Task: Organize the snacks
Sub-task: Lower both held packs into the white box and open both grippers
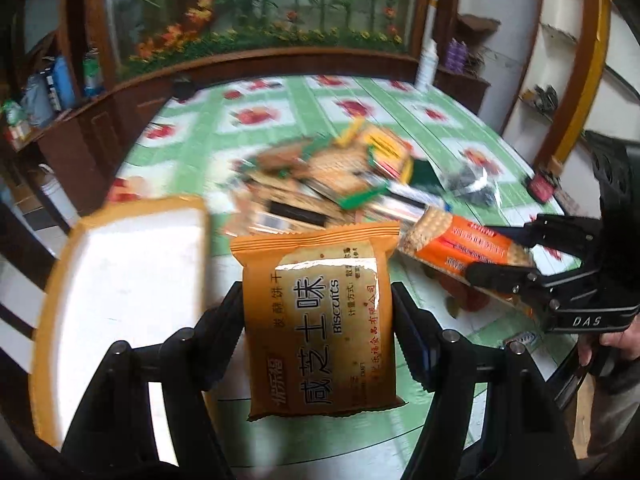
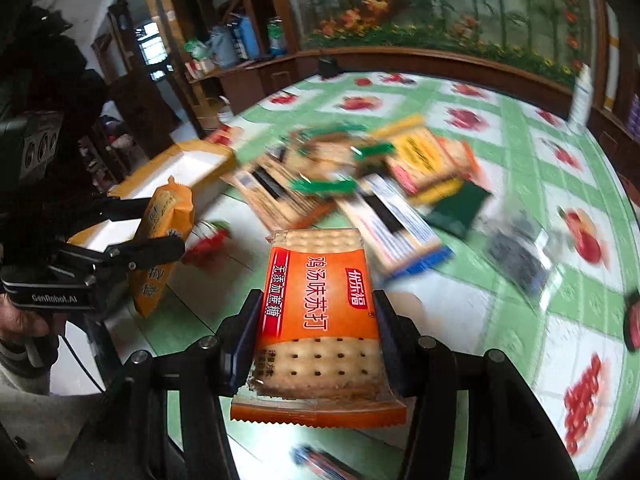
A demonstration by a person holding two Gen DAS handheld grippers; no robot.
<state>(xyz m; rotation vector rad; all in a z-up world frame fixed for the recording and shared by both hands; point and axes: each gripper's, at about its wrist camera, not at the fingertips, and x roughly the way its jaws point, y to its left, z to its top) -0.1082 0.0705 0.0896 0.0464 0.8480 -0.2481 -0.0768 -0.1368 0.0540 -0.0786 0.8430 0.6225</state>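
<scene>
While both hands are hanging over the table, each one is already carrying a pack, so this looks like the carry step of the sorting job. The left gripper (image 1: 318,312) is clamping a yellow-orange biscuit pack (image 1: 316,320) by its two long edges, with the pack sitting square between the fingers and held clear of the green fruit-print tablecloth (image 1: 420,116). The right gripper (image 2: 316,320) is squeezing an orange cracker pack (image 2: 320,304) the same way, with the clear end and its stacked crackers sitting nearest the camera. In the left wrist view that right-hand pack is showing at about 3 o'clock, while in the right wrist view the left-hand pack is hanging at roughly 9 o'clock. The rest of the snack pile (image 1: 332,176) is lying loose toward 12 o'clock, too blurry to count. A white tray with an orange rim (image 1: 120,288) is sitting at about 9 o'clock in the left view, just beside the held biscuits, and I can't see anything in it. My guess is that's the drop spot, so the next move is calling for swinging a pack over the tray, lowering it flat, then letting the fingers go without flicking it out, and keeping the two grippers from bumping, since they're working close together.
</scene>
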